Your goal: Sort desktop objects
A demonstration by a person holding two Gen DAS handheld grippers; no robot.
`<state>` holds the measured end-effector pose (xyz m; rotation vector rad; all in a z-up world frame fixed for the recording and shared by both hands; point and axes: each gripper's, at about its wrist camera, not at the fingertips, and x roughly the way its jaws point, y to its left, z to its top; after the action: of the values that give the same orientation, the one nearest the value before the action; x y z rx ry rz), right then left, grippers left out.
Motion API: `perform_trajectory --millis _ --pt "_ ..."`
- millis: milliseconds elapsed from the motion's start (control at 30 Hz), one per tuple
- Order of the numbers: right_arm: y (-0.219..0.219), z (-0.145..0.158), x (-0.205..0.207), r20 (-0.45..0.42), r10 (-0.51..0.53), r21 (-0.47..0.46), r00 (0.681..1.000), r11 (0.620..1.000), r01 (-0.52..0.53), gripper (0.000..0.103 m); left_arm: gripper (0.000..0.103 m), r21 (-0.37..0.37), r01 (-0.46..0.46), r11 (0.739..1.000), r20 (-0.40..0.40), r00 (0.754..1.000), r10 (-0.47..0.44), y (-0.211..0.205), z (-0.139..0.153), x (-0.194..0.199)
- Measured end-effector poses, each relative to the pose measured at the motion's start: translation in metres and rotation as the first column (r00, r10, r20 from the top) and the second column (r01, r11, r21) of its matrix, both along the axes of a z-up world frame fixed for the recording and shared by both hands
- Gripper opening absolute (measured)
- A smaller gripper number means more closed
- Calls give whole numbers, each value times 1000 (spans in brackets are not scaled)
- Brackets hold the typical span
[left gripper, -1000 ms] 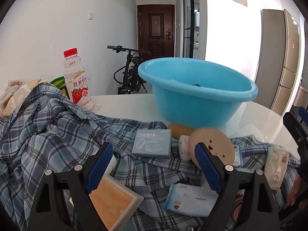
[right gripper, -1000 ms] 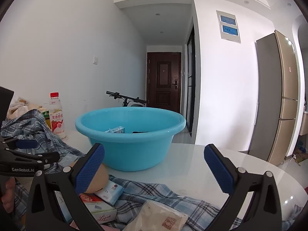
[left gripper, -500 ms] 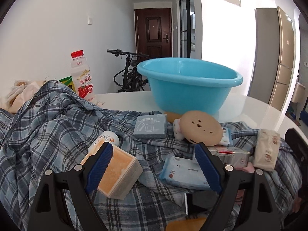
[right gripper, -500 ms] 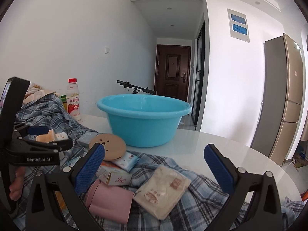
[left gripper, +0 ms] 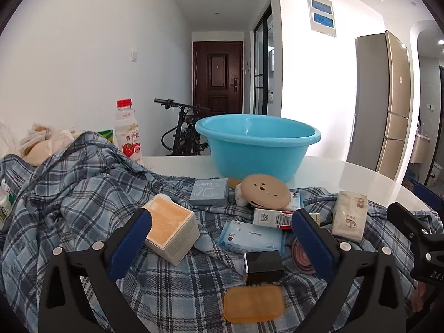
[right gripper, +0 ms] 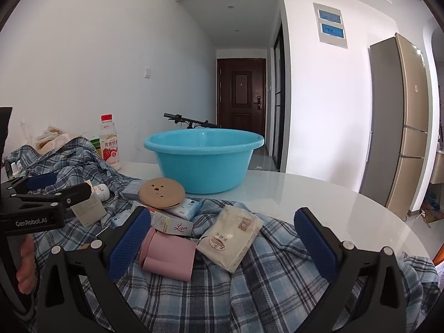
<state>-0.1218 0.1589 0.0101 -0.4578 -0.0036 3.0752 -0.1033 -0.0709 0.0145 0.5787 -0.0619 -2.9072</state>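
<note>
Sorting barely begun: small packages, among them an orange-topped box (left gripper: 172, 229) and tissue pack (right gripper: 230, 237), lie on the plaid cloth (left gripper: 69, 194) before the blue basin (left gripper: 256, 145) on the desk (right gripper: 319, 194). Left hand-held gripper (left gripper: 220, 238) opening, empty; right hand-held gripper (right gripper: 222, 238) wide, empty.

A home: fridge (right gripper: 399, 122), hallway door (right gripper: 241, 94), bicycle (left gripper: 183, 130)

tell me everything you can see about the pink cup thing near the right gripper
The pink cup lies on its side on the blue plaid cloth, its round end toward the right gripper's left pad. It looks like matte plastic, in two nested sections. A white Ligun box lies behind it, a beige tissue pack alongside. Nothing grips it.
</note>
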Motion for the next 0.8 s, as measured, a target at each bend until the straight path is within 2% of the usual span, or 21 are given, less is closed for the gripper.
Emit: perform_trajectory --millis 200,400,800 --pt "-5 1 12 -8 17 14 1000 1000 -17 103 103 -46 14 999 -37 999 -16 12 0 20" --pt "2 1 13 -6 -7 -11 1000 1000 7 103 103 -72 8 997 -92 996 -15 19 0 33" --pt "-1 0 13 5 -9 -1 1000 1000 9 103 103 -94 -4 996 -89 996 -4 23 -2 32"
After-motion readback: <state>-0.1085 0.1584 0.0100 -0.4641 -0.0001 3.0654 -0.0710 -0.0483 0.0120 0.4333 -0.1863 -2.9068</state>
